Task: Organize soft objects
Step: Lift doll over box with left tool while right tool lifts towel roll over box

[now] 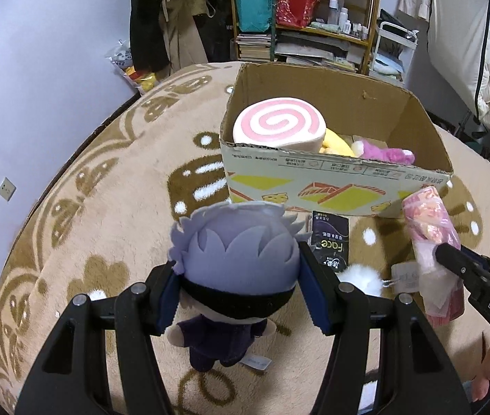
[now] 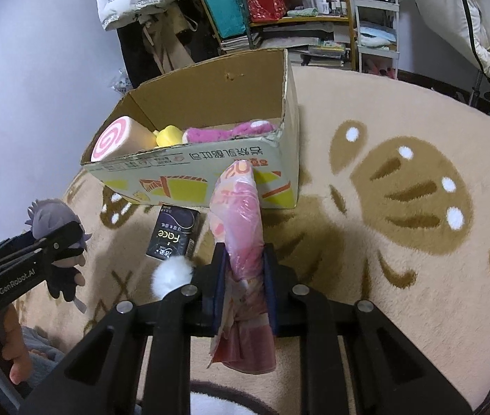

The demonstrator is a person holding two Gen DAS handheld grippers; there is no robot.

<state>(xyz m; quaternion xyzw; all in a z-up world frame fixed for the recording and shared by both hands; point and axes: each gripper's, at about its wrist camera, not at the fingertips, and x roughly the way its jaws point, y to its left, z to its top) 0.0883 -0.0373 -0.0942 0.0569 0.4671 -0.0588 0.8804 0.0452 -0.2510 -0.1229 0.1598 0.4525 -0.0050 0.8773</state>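
My left gripper (image 1: pixel 241 287) is shut on a purple-haired plush doll (image 1: pixel 234 259) in dark clothes, lifted above the rug. It appears at the left in the right wrist view as the doll (image 2: pixel 58 235) in the left gripper (image 2: pixel 42 245). My right gripper (image 2: pixel 243 283) is shut on a pink plastic-wrapped soft bundle (image 2: pixel 241 228), also seen as the bundle (image 1: pixel 430 238) in the left wrist view. Ahead stands an open cardboard box (image 1: pixel 331 190) holding a pink-swirl roll cushion (image 1: pixel 279 124), a yellow plush (image 1: pixel 338 143) and a magenta plush (image 1: pixel 387 154).
A black packet marked Face (image 1: pixel 329 242) and a white fluffy pompom (image 2: pixel 172 275) lie on the beige patterned rug (image 2: pixel 400 207) in front of the box. Behind stand a cluttered shelf (image 1: pixel 304 14), hanging clothes and a white cart (image 2: pixel 376 31). A hand (image 2: pixel 13 339) holds the left gripper.
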